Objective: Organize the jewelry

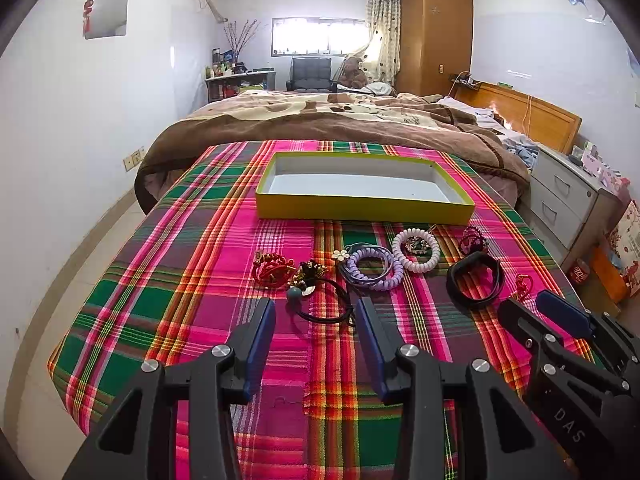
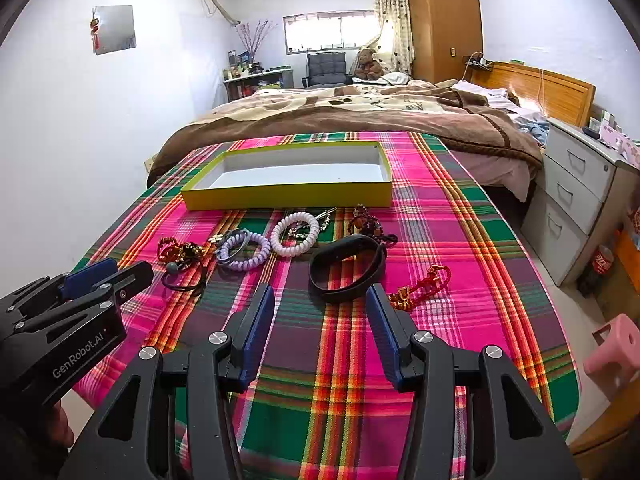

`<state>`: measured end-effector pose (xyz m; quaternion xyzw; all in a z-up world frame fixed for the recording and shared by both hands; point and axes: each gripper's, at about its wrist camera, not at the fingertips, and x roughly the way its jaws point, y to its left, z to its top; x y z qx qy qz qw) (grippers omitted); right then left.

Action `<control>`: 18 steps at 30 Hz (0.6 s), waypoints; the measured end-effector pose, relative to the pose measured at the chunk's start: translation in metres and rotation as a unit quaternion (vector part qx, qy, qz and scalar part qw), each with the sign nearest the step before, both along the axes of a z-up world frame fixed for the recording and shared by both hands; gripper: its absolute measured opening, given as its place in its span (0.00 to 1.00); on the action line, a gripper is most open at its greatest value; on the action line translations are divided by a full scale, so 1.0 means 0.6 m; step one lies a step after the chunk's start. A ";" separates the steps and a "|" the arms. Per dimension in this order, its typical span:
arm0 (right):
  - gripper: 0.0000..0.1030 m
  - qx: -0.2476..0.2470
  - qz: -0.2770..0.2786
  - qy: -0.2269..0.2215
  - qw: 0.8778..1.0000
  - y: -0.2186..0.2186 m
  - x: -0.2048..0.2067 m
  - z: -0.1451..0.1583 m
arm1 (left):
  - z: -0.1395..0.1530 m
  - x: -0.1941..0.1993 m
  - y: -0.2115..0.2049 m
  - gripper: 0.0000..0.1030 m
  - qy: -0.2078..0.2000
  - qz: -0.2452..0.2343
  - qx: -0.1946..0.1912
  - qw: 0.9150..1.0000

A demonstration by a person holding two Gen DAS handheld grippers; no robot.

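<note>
Jewelry lies in a row on the plaid-covered surface (image 1: 200,280) just in front of the yellow box (image 1: 360,204); there the left tool (image 1: 316,312) hangs with jaws apart over a black hair tie (image 1: 328,308). From the right wrist, the right tool (image 2: 320,300) gapes, holding nothing, just short of the black band (image 2: 348,268) before the box.

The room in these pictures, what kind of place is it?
Very likely a home bedroom. A bed with a brown blanket lies behind the plaid-covered table, a wooden wardrobe stands in the corner, and a drawer unit is beside the bed.
</note>
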<state>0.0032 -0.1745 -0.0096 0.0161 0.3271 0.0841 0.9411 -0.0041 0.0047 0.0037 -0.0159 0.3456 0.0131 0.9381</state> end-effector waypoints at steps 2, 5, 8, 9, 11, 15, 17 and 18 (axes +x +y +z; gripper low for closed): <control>0.47 0.000 0.000 0.000 1.000 0.001 -0.001 0.000 | 0.001 -0.002 0.000 0.40 -0.002 -0.001 0.001 1.000; 0.47 0.002 0.002 0.000 1.000 -0.001 -0.001 0.000 | 0.001 -0.002 0.001 0.40 0.000 -0.002 0.000 1.000; 0.47 0.001 0.002 0.001 1.000 0.000 -0.001 0.000 | 0.001 -0.003 0.002 0.40 0.000 0.000 0.000 1.000; 0.47 0.000 0.002 0.001 1.000 0.001 -0.001 0.000 | 0.001 -0.003 0.002 0.40 -0.001 0.002 0.001 1.000; 0.47 0.001 0.003 0.001 1.000 0.001 -0.002 0.000 | 0.002 -0.004 0.002 0.40 -0.001 0.002 0.000 1.000; 0.47 0.000 0.003 0.000 1.000 0.002 -0.003 0.001 | 0.002 -0.005 0.002 0.40 -0.002 0.004 0.001 1.000; 0.47 -0.001 0.003 0.000 1.000 0.002 -0.004 0.001 | 0.002 -0.005 0.003 0.40 -0.002 0.003 0.000 1.000; 0.47 0.000 0.003 0.001 1.000 0.002 -0.003 0.001 | 0.002 -0.005 0.003 0.40 -0.002 0.004 0.000 1.000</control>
